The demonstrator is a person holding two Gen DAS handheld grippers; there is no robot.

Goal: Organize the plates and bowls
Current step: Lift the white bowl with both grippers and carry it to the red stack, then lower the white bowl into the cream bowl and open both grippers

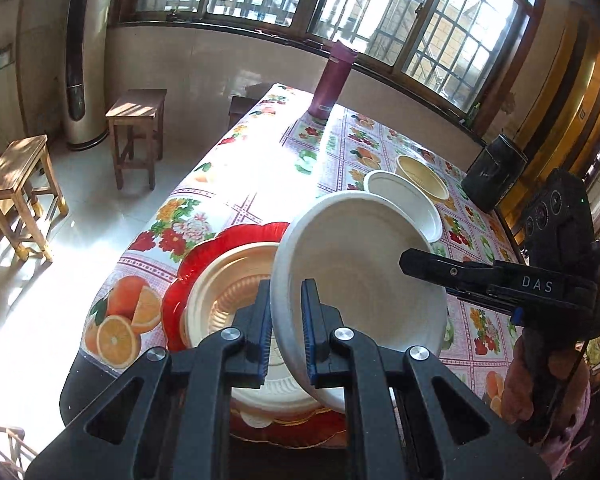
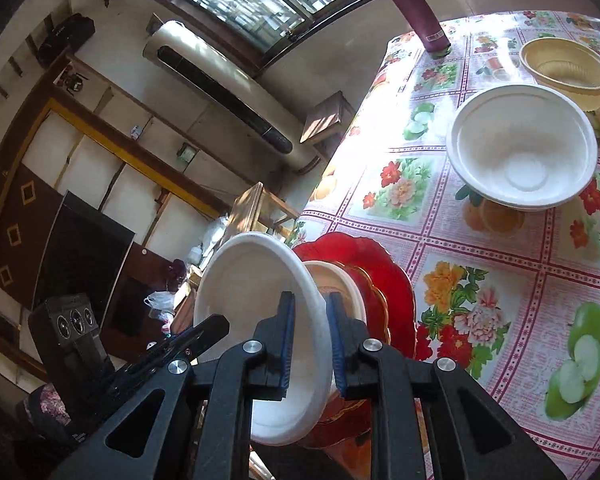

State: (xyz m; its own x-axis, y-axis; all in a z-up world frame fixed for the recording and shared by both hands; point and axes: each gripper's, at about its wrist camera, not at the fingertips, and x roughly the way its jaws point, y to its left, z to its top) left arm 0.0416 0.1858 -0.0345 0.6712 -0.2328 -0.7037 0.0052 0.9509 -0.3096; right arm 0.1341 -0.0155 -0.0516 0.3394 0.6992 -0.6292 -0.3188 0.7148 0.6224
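We've got our left gripper (image 1: 286,324) and right gripper (image 2: 309,344) both clamped on one white bowl's (image 1: 356,272) rim, angled downward.

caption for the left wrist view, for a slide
Left claw and right claw grip opposite rims of a tilted white bowl above stacked plates on a fruit-print tablecloth.

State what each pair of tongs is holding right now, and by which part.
Both hold the same white bowl, tilted above the stacked plates. The left tongs pinch its rim on one side; the right tongs pinch the rim on the opposite side.
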